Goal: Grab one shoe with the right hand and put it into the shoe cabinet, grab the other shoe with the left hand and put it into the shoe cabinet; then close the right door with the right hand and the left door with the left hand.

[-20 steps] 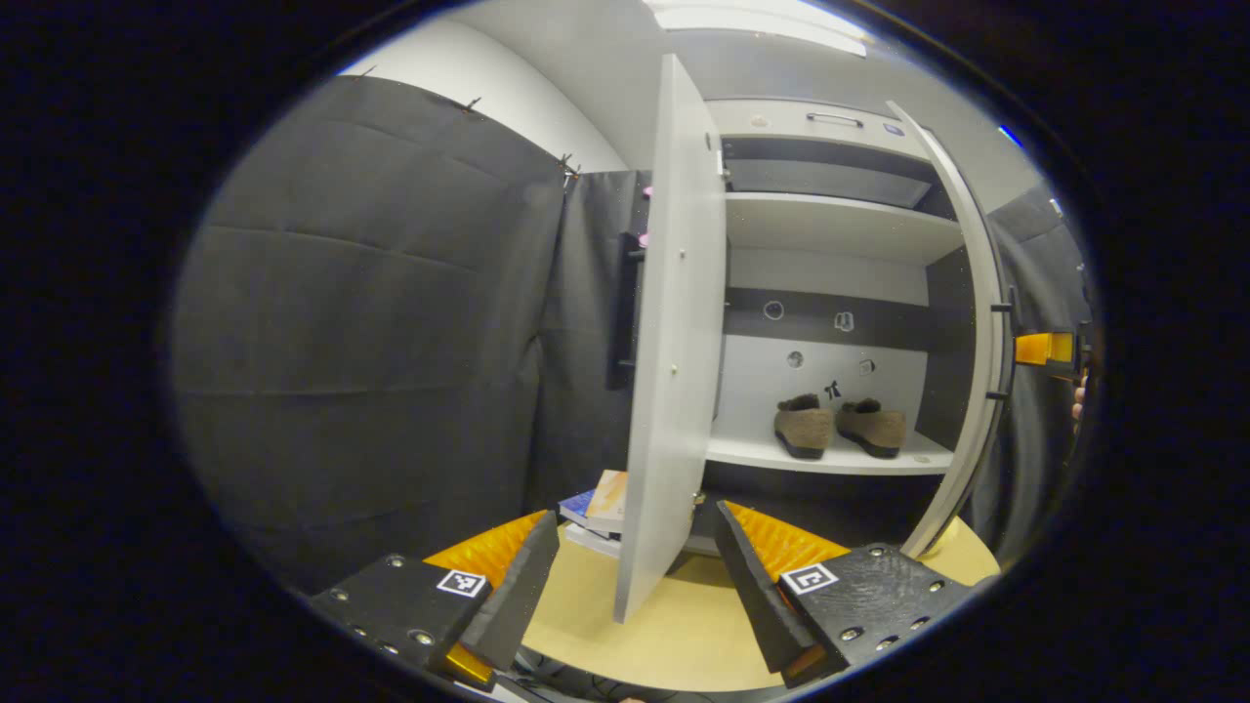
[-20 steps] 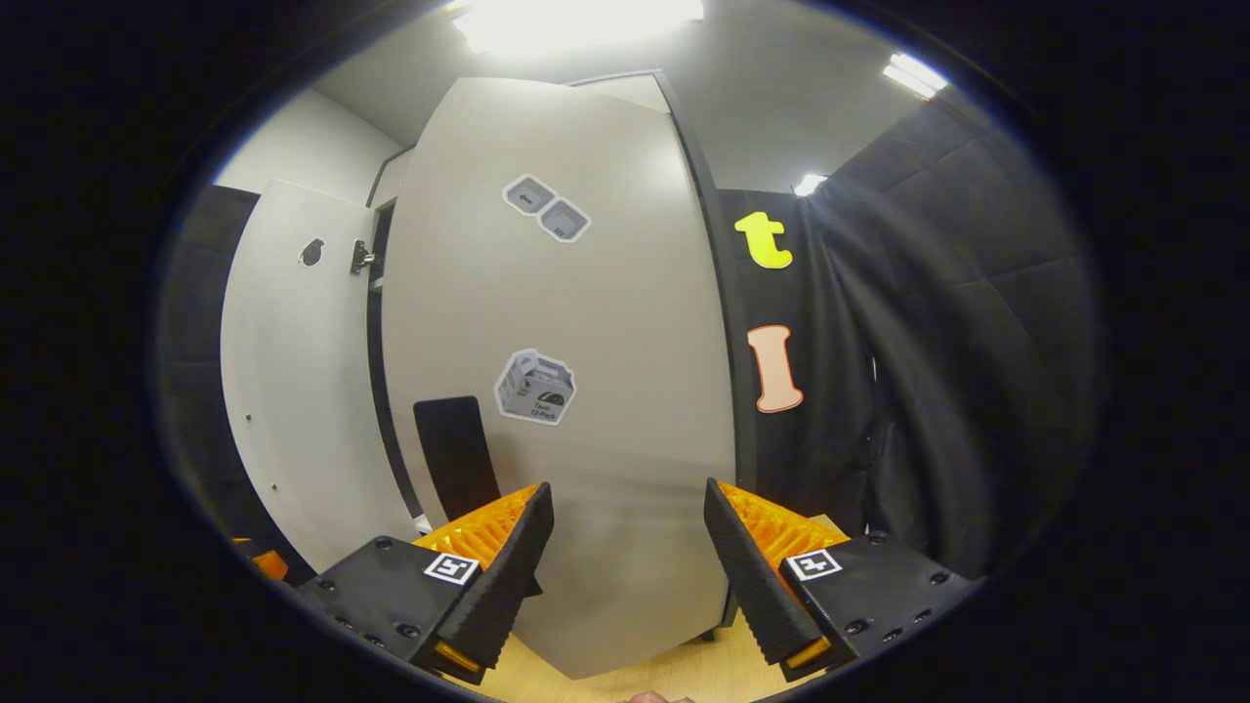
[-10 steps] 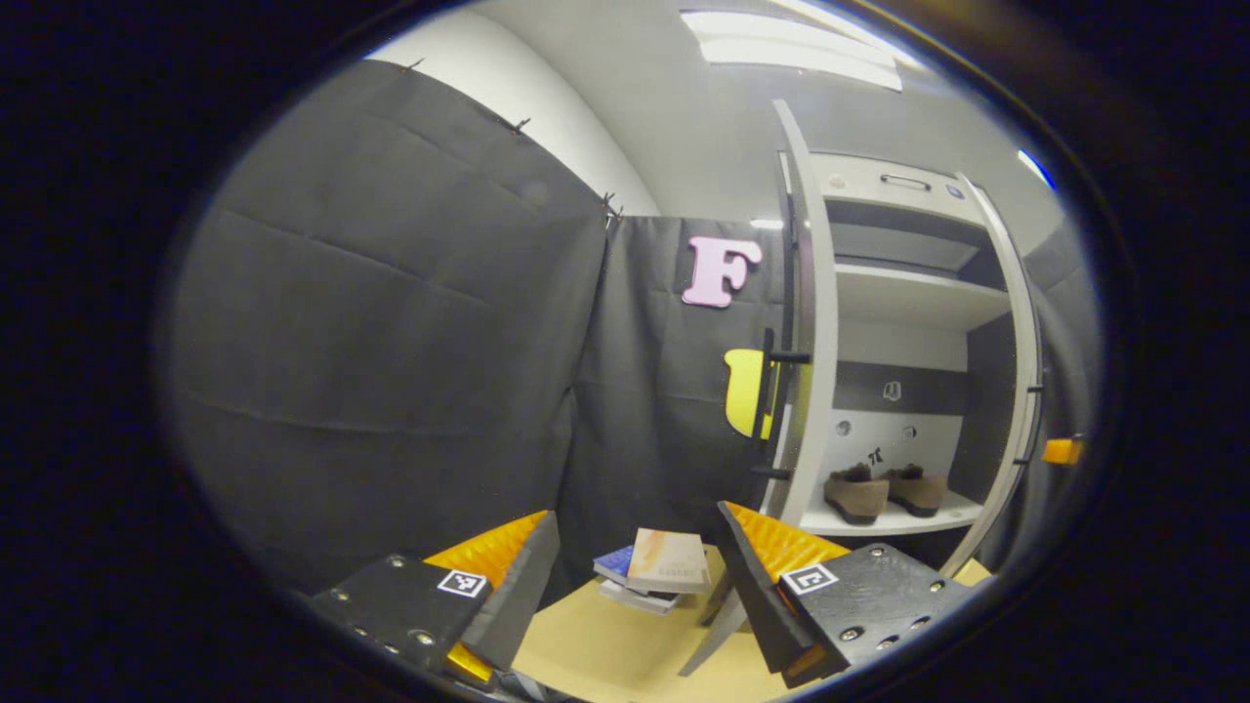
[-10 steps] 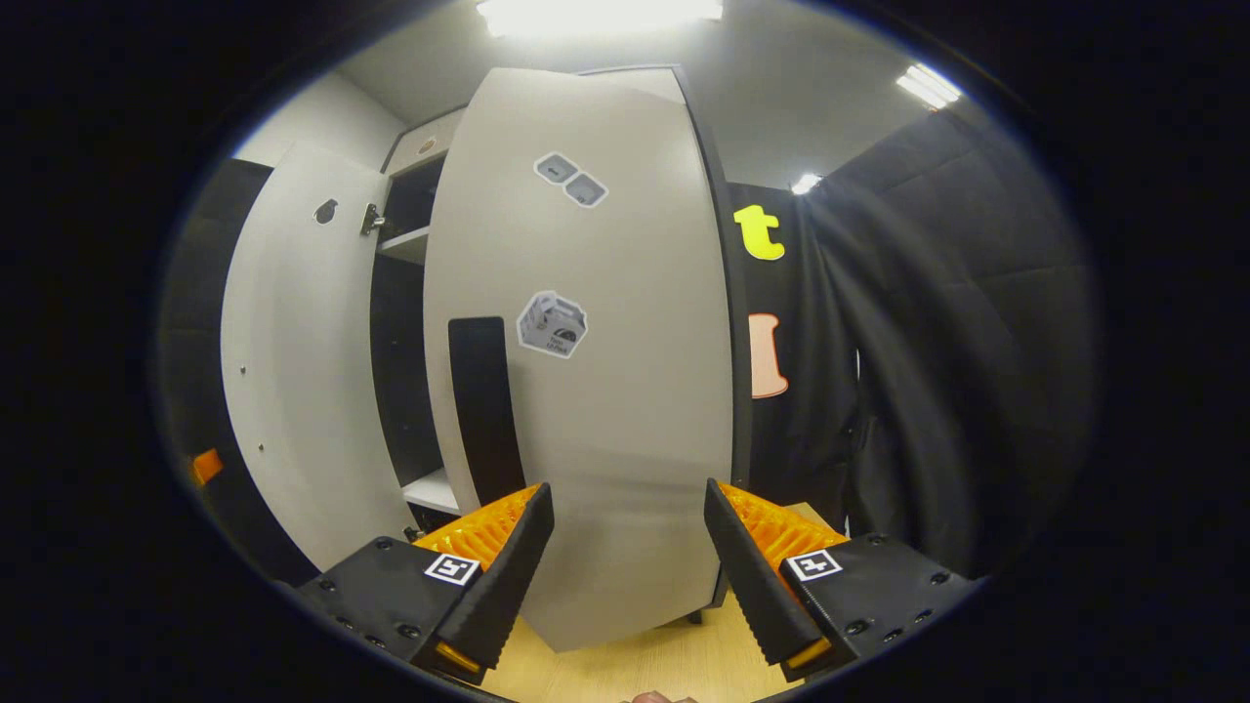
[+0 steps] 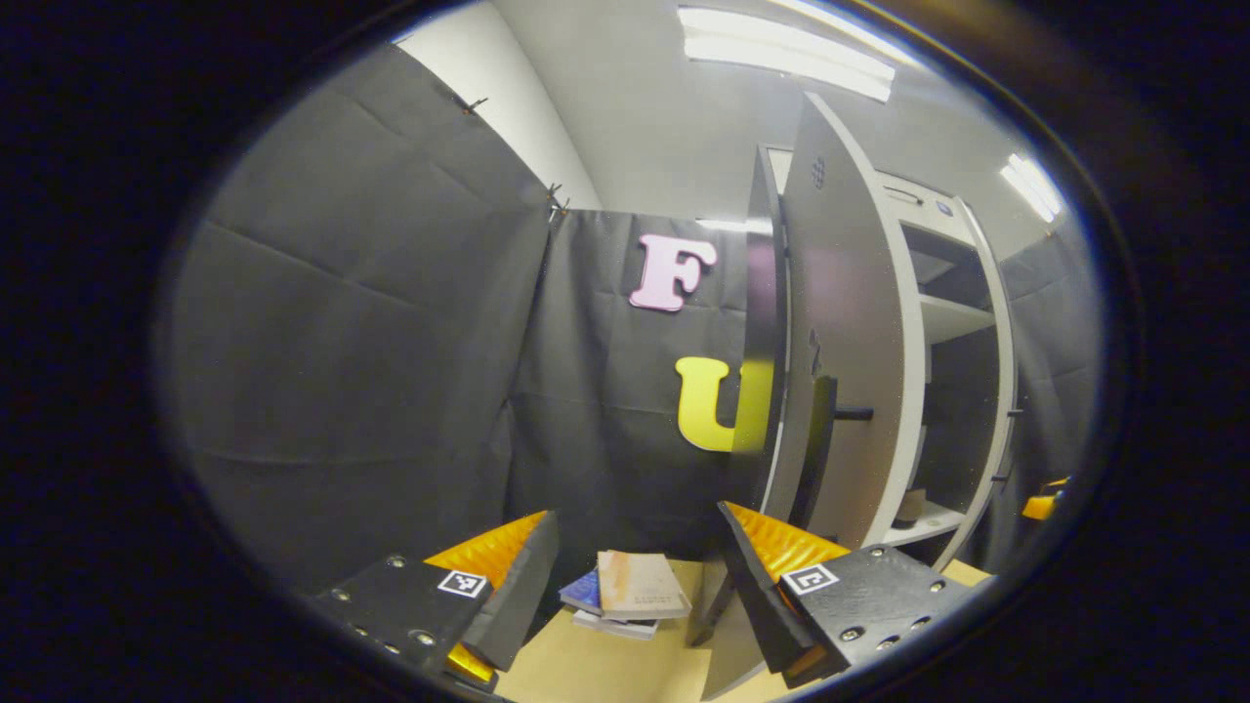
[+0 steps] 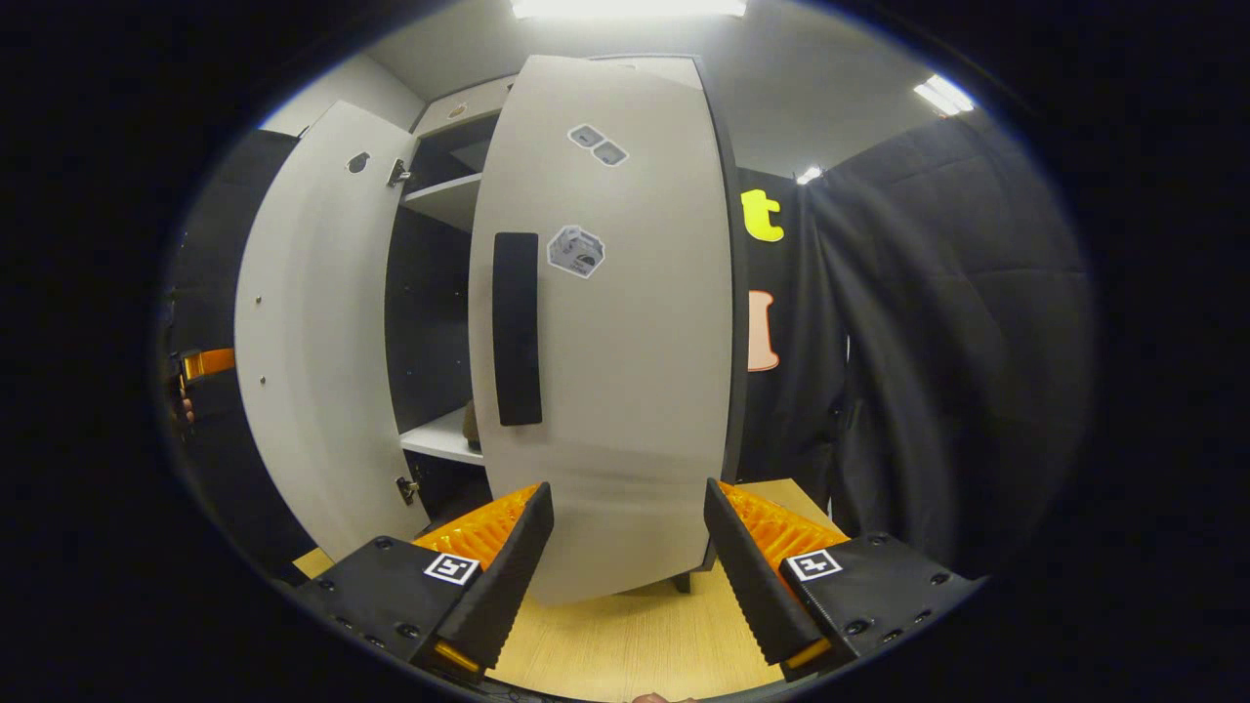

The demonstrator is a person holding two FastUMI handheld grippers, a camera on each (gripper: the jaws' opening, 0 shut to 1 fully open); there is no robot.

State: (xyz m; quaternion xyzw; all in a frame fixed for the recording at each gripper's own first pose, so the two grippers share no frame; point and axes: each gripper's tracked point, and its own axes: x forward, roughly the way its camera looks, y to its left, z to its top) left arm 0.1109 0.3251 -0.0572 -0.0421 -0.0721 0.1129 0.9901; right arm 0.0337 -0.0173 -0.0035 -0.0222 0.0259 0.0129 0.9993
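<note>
The tall pale grey shoe cabinet (image 6: 439,195) stands on a light wooden desk (image 6: 635,635), and both its doors are only part way shut. In the right gripper view the right gripper (image 6: 628,566) has its fingers spread wide with nothing between them, aimed straight at the outer face of the flat grey right door (image 6: 615,391), whose long black vertical handle (image 6: 517,327) lies above and a little left of the fingers. The door's long axis is upright and its free edge is on the left, beside the dark gap into the cabinet, so my reading is that a push forward near that handle would swing it home; whether the fingers touch the panel cannot be told. A sliver of one brown shoe (image 6: 471,427) shows on the white lower shelf (image 6: 439,439) in the gap. In the left gripper view the left gripper (image 5: 635,576) is likewise wide and holds nothing; the grey left door (image 5: 845,322) stands to its right and ahead, seen nearly edge-on, with its black bar handle (image 5: 818,449) just above the right finger. A small stack of books (image 5: 625,594) lies on the desk between the fingers, farther off. The right hand looks better lined up with its door, so the right door is likely first
</note>
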